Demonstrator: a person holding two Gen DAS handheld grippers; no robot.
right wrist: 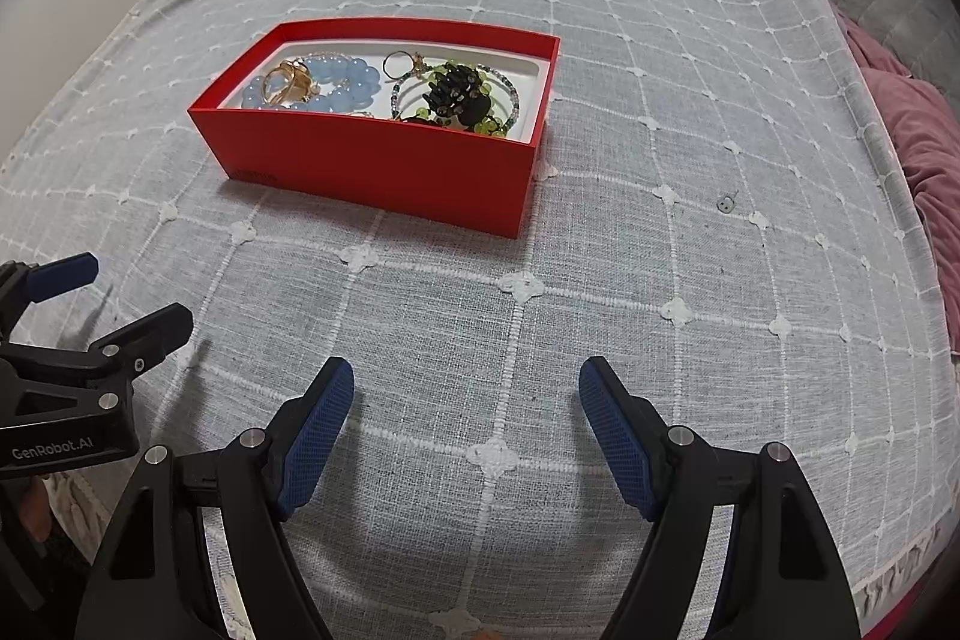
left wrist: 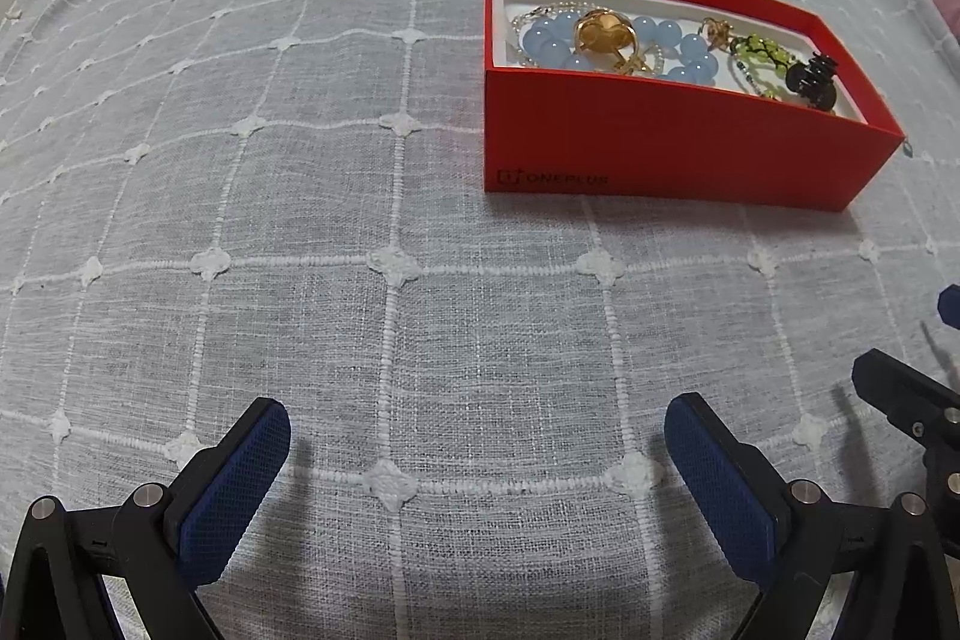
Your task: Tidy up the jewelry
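We see the red box [right wrist: 384, 166] holding the jewelry well ahead of both grippers on the grey checked bedspread [right wrist: 660, 280], nothing touching it. Inside lie blue beads [right wrist: 345, 79], a gold ring [right wrist: 288, 82], green beads [left wrist: 759, 52] and a black hair clip [left wrist: 813, 79]. Our left gripper [left wrist: 477, 433] and right gripper [right wrist: 465, 388] both stand spread wide, holding nothing, only bare cloth between the fingers. A tiny loose piece [right wrist: 725, 203] sits right of the box. Pink blanket [right wrist: 924, 148] at the bed's right edge.

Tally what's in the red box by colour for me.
Pale blue round-bead bracelet: 1
Gold-coloured ornate ring: 1
Green glass-bead strand: 1
Black plastic claw hair clip: 1
Total: 4 that I can separate inside the red cardboard box; thinner chains are tangled, uncounted.
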